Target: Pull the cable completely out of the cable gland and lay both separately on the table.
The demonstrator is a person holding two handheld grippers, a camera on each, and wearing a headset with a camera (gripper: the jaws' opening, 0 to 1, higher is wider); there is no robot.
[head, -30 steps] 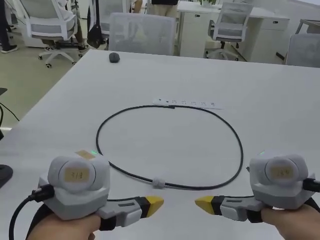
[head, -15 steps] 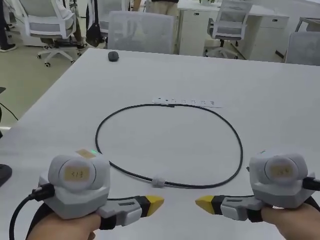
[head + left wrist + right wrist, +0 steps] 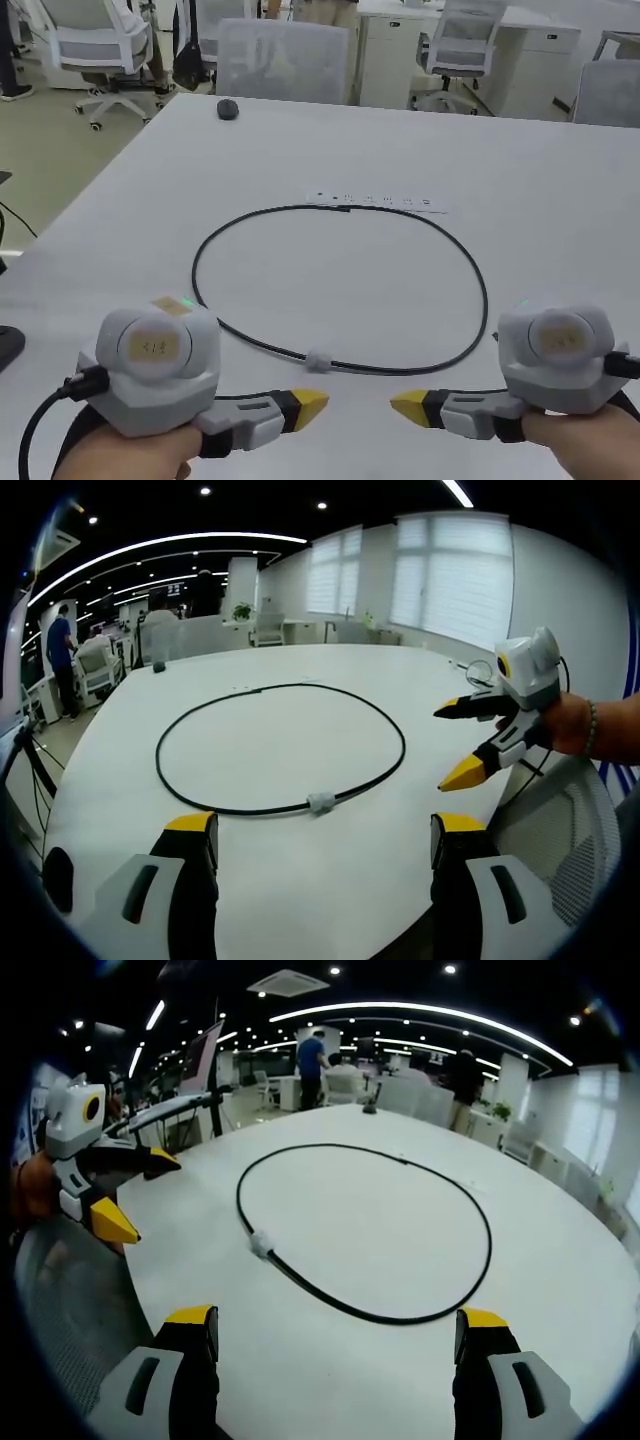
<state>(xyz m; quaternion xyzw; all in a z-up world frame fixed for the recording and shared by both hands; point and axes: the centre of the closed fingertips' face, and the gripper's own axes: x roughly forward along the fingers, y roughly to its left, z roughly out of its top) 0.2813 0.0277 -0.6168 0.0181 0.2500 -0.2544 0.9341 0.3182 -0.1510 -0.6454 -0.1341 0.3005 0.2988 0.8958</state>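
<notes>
A black cable lies in a wide loop on the white table. A small grey cable gland is threaded on the loop's near side, also seen as the gland and the gland. My left gripper is held low at the near left, its jaws wide open with nothing between them. My right gripper faces it from the near right, also open with nothing held. Both hover short of the gland, one on each side. The left gripper view shows the right gripper, and the right gripper view the left gripper.
A flat white strip lies at the loop's far edge. A small dark object rests near the table's far left corner. Grey office chairs and desks stand beyond the table. People stand in the background.
</notes>
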